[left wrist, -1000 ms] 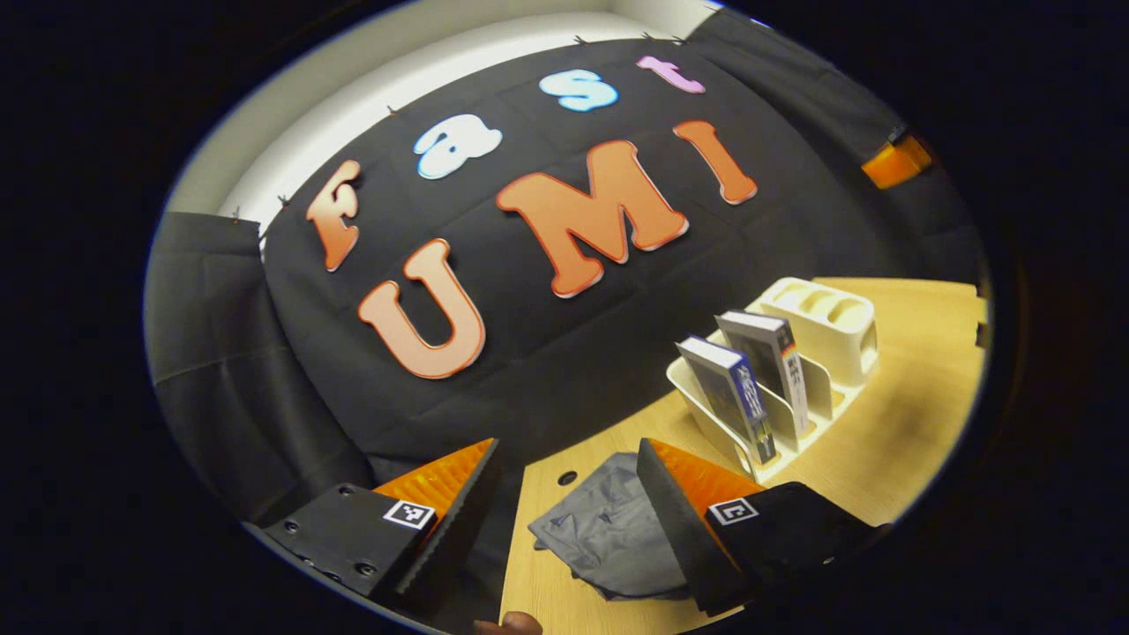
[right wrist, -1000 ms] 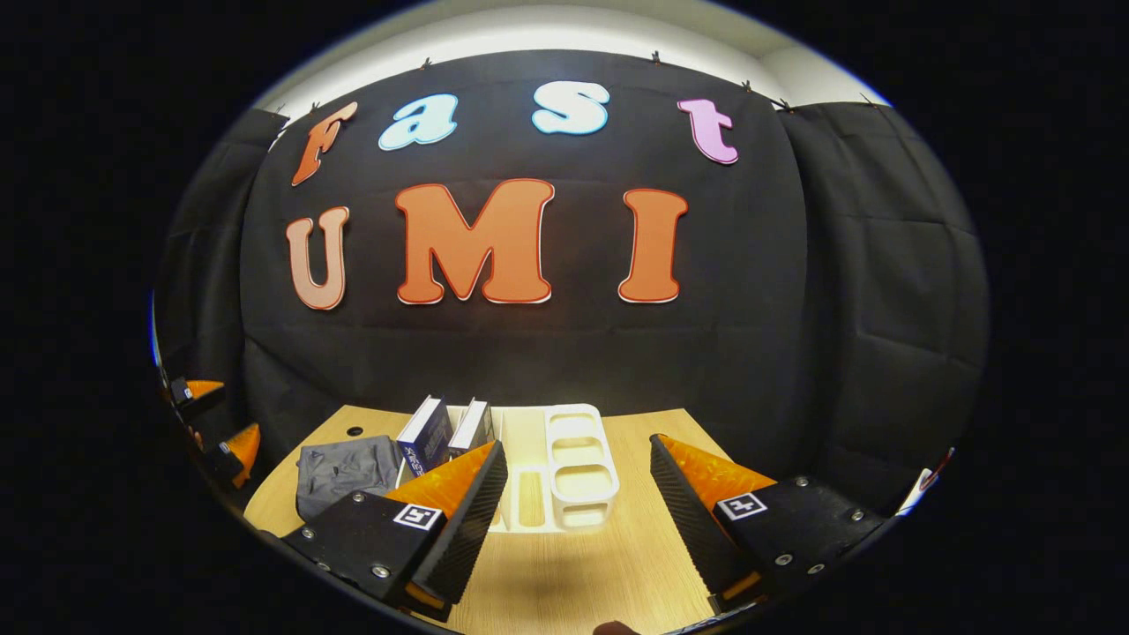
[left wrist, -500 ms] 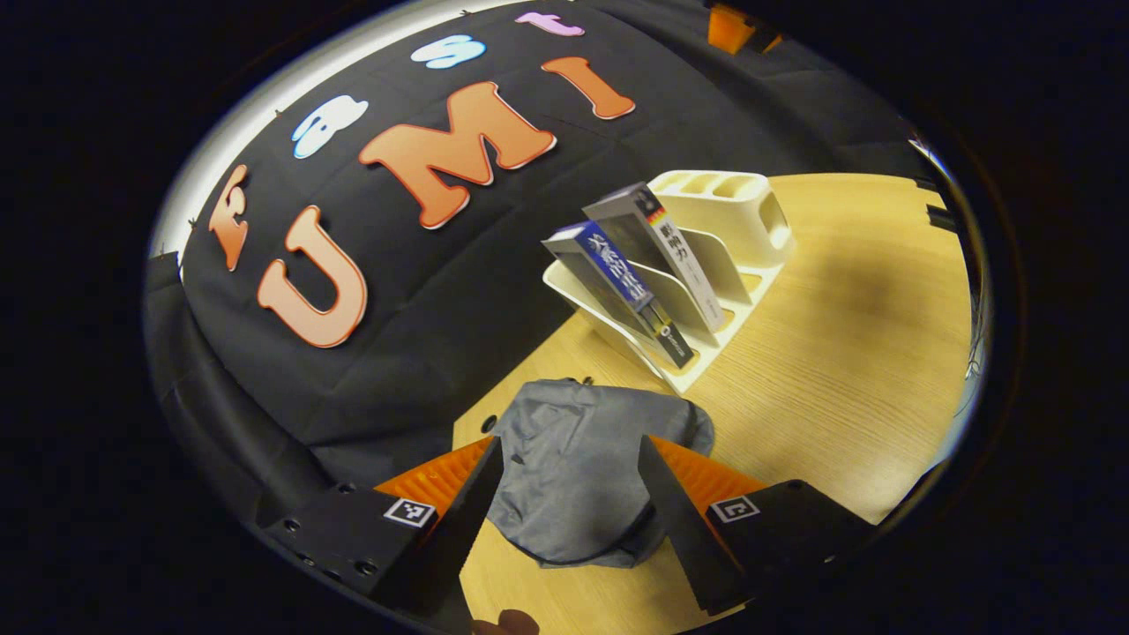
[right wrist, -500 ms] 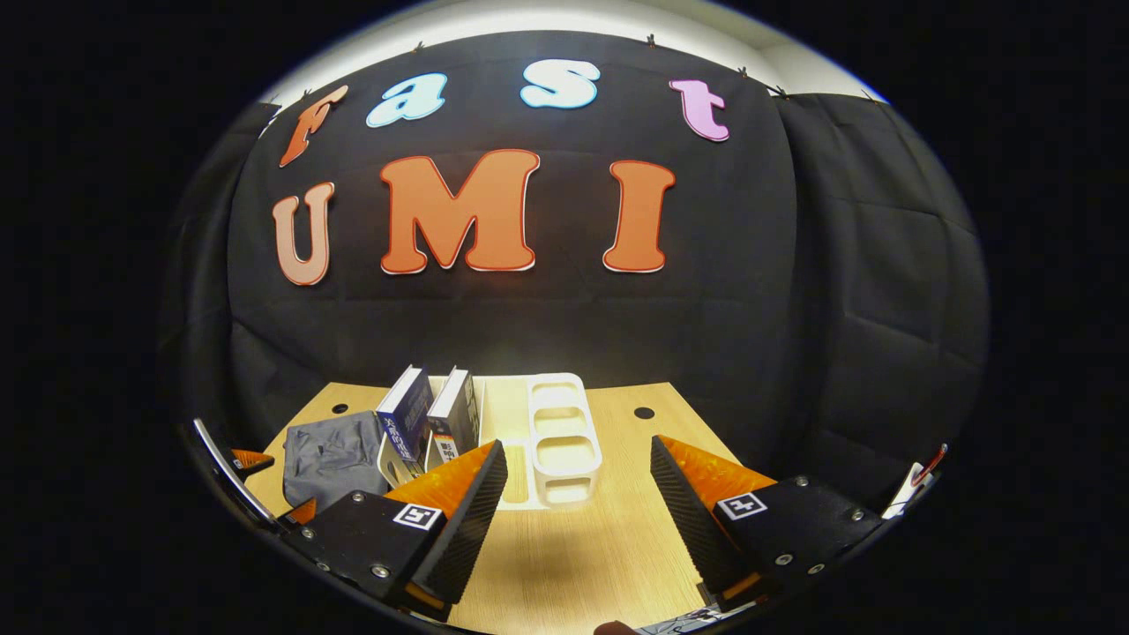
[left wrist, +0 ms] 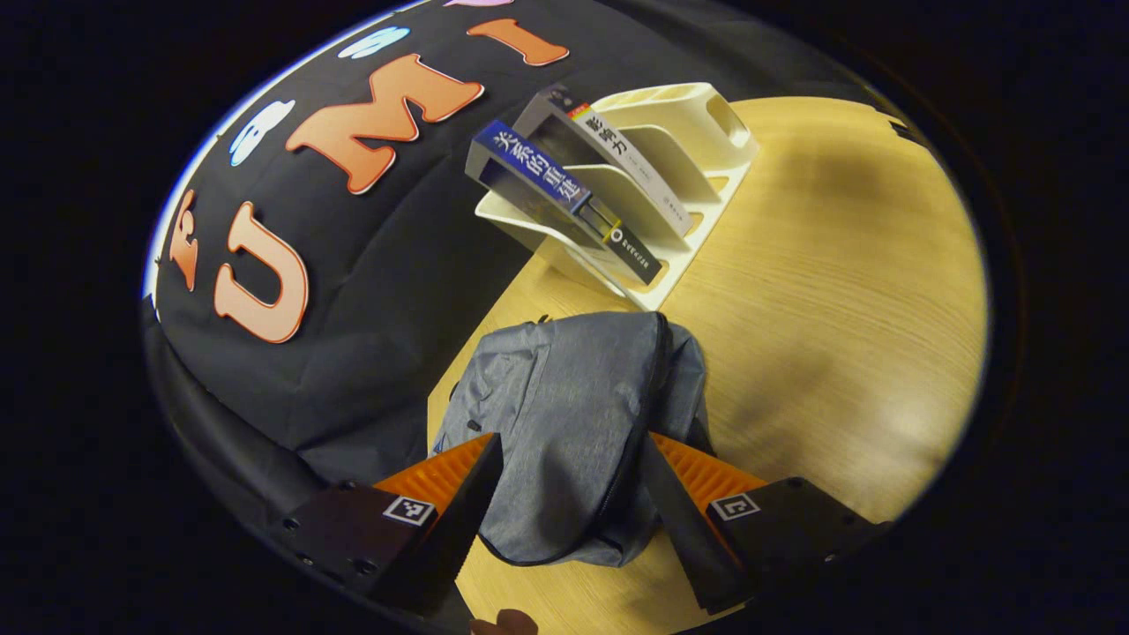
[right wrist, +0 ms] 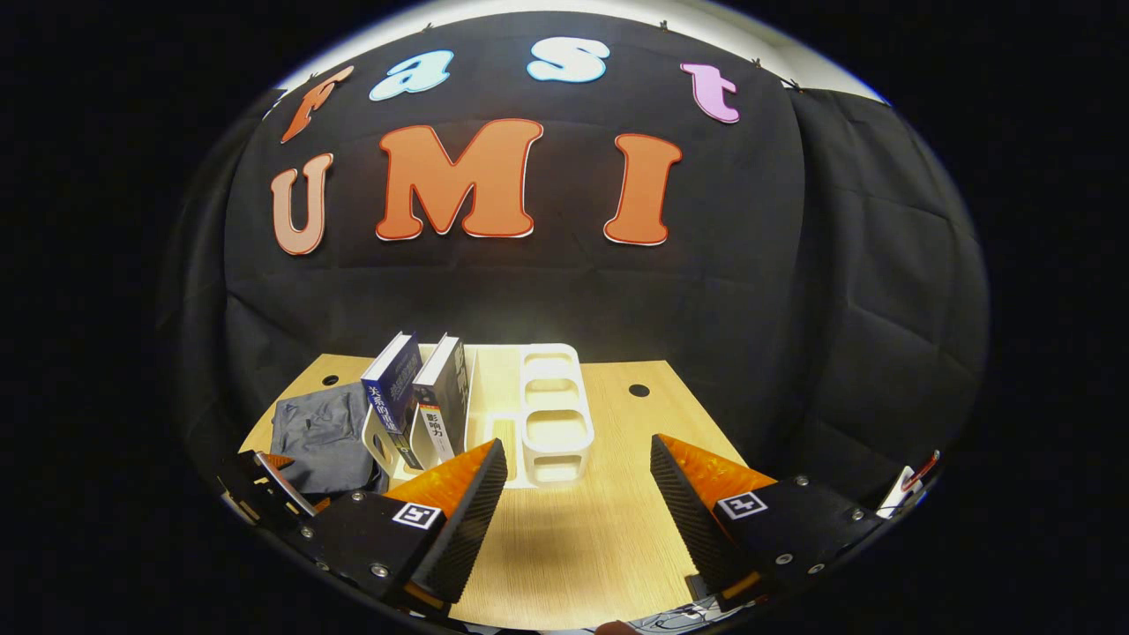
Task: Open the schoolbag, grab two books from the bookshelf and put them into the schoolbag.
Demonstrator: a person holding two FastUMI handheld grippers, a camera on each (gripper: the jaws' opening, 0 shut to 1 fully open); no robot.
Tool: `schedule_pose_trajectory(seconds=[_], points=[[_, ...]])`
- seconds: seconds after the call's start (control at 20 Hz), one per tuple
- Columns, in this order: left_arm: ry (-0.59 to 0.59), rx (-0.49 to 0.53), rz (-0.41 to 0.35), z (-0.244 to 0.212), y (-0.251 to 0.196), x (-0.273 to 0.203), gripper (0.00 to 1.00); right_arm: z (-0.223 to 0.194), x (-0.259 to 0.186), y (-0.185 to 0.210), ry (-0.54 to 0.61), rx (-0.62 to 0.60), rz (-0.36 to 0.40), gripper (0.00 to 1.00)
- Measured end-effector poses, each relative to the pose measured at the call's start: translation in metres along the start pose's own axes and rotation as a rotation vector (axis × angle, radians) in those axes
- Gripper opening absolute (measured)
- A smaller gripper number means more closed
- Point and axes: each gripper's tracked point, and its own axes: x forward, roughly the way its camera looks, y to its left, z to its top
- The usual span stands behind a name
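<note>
Schoolbag (left wrist: 573, 423), grey and slumped flat, lies on the wooden table (left wrist: 838, 291) near its back-left corner, its dark zipper line running along the right side of the top panel. In the left gripper view the left gripper (left wrist: 569, 494) hangs just over the bag's near end, its orange-and-black fingers (left wrist: 450, 481) spread wide with the fabric showing between them; whether either finger touches the cloth cannot be told. At 12 o'clock from the bag, just beside it, stands the white plastic bookshelf (left wrist: 697, 132), and 2 books lean in its slots: a blue-spined book (left wrist: 551, 181) nearest the bag and a grey-and-white book (left wrist: 617, 150) in the next slot.

In the right gripper view the right gripper (right wrist: 578, 494) is held above the near part of the table, its jaws wide apart with nothing between them (only bare wood below). The bookshelf (right wrist: 551, 414) sits at 12 o'clock from it, the blue-spined book (right wrist: 388, 392) and grey-and-white book (right wrist: 441, 397) at about 11 o'clock, and the schoolbag (right wrist: 322, 437) at 10 o'clock, with part of the left gripper (right wrist: 265, 481) over the bag's near edge.
</note>
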Motion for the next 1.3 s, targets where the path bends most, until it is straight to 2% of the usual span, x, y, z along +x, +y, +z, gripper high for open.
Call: schedule_pose_trajectory(seconds=[0.25, 0.35, 0.5, 0.6, 0.65, 0.7, 0.8, 1.0, 1.15, 1.3], points=[[0.014, 0.039, -0.033, 0.004, -0.001, 0.004, 0.97, 0.001, 0.008, 0.003, 0.002, 0.002, 0.021, 0.98], [0.028, 0.069, -0.057, 0.005, -0.003, 0.008, 0.84, 0.002, 0.009, -0.002, -0.001, 0.003, 0.022, 0.98], [0.052, 0.070, -0.095, 0.008, -0.006, 0.004, 0.41, 0.000, 0.013, -0.011, 0.001, 0.026, 0.024, 0.98], [0.053, 0.091, -0.067, 0.013, 0.002, 0.001, 0.34, 0.000, 0.016, -0.015, 0.004, 0.051, 0.030, 0.98], [0.065, 0.105, -0.064, 0.015, 0.005, -0.001, 0.16, 0.001, 0.018, -0.018, 0.004, 0.061, 0.032, 0.98], [0.069, 0.115, -0.088, 0.016, 0.004, -0.003, 0.08, 0.001, 0.020, -0.019, 0.003, 0.067, 0.034, 0.98], [0.094, 0.123, -0.128, 0.017, 0.009, -0.005, 0.07, 0.001, 0.022, -0.022, -0.003, 0.074, 0.042, 0.98], [0.119, 0.070, -0.168, 0.029, 0.030, -0.009, 0.05, 0.001, 0.026, -0.023, -0.005, 0.104, 0.074, 0.98], [0.129, 0.079, -0.151, 0.038, 0.058, -0.012, 0.06, 0.004, 0.028, -0.022, -0.016, 0.120, 0.107, 0.98], [0.126, 0.134, -0.119, 0.050, 0.086, -0.014, 0.05, 0.000, 0.027, -0.016, -0.003, 0.144, 0.159, 0.98]])
